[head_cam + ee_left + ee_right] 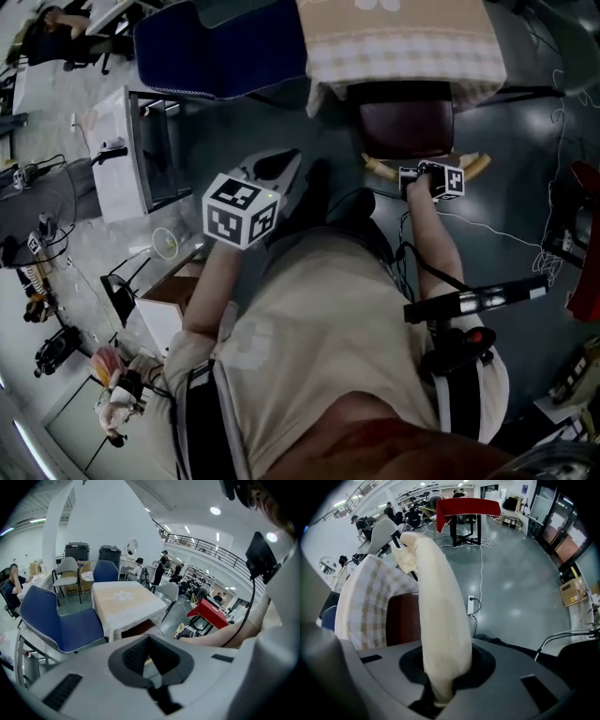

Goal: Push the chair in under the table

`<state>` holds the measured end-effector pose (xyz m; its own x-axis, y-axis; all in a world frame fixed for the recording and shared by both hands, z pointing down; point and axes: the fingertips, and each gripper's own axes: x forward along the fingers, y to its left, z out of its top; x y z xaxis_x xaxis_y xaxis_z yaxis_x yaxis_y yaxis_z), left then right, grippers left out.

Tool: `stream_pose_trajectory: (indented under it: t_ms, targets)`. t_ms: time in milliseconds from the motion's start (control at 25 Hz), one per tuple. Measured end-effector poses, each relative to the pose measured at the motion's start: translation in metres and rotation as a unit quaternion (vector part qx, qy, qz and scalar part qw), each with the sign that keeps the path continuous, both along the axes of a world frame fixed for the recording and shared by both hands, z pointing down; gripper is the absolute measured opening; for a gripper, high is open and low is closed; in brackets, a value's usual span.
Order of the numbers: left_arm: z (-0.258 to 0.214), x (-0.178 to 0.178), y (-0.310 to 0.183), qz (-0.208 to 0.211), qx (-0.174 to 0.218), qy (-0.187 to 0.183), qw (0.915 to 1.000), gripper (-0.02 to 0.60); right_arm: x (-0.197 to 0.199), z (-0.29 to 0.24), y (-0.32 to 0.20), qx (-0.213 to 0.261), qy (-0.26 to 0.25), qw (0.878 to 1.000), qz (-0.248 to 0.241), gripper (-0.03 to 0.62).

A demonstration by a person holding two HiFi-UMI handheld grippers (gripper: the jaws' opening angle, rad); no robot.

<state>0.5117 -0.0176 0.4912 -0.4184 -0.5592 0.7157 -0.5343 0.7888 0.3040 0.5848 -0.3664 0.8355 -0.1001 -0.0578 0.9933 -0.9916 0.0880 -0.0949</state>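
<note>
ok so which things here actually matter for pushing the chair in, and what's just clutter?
In the job:
- chair, its pale backrest clamped in the right gripper
- table with checked cloth

Lying about:
- blue chair
- white cabinet
- red-draped table
- floor cable
- left gripper, shut, empty, idle

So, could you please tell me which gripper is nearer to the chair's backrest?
Right. The right gripper is clamped on the chair's backrest; the left gripper hangs apart from it, jaws shut and empty.
</note>
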Motion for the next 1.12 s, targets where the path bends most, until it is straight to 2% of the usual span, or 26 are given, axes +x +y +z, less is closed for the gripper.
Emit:
stream_pose_trajectory:
  t_ms: [200, 480, 640, 800, 1000, 1120]
  targets:
    - [-0.007, -0.003, 0.012, -0.023, -0.01, -0.026, 0.9993, 0.006, -0.004, -0.002, 0.003, -0.007, 0.0, 1.0, -0.004, 0.063]
    - [-0.02, 0.003, 0.022, -0.032, -0.014, -0.059, 0.9977, 0.006, -0.003, -0.001, 0.006, -0.025, -0.007, 0.999, -0.022, 0.071]
    - [-0.028, 0.009, 0.03, -0.047, -0.009, -0.071, 0.9964, 0.006, -0.013, -0.006, 0.017, -0.053, -0.041, 0.995, -0.071, 0.161]
    - [-0.033, 0.017, 0.035, -0.049, -0.007, -0.076, 0.9959, 0.006, -0.024, -0.012, 0.025, -0.093, -0.076, 0.986, -0.117, 0.236]
    - [-0.034, 0.021, 0.032, -0.054, 0.004, -0.087, 0.9948, 0.006, -0.013, -0.038, 0.022, -0.121, -0.107, 0.978, -0.132, 0.255]
    - [-0.043, 0.021, 0.036, -0.063, 0.005, -0.105, 0.9925, 0.006, -0.008, -0.057, 0.021, -0.128, -0.126, 0.972, -0.151, 0.255]
